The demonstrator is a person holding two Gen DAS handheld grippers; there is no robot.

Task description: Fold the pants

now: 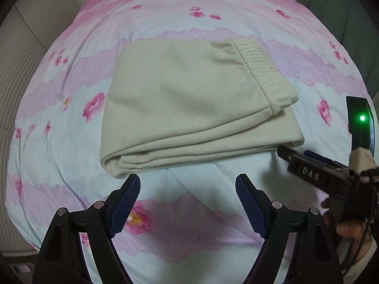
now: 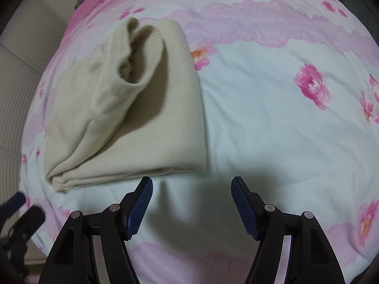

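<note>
Cream pants lie folded on floral bedspread, just beyond your left gripper, fingers wide, empty. Right gripper also wide, empty. Ribbed waistband shows in left view only; right view shows gaping opening.

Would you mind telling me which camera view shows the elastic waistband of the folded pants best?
The left wrist view: the ribbed waistband lies in plain sight along the right edge of the cream pants, its gathers clear. The right wrist view shows the band only end-on, as a blurred, shadowed opening.
</note>
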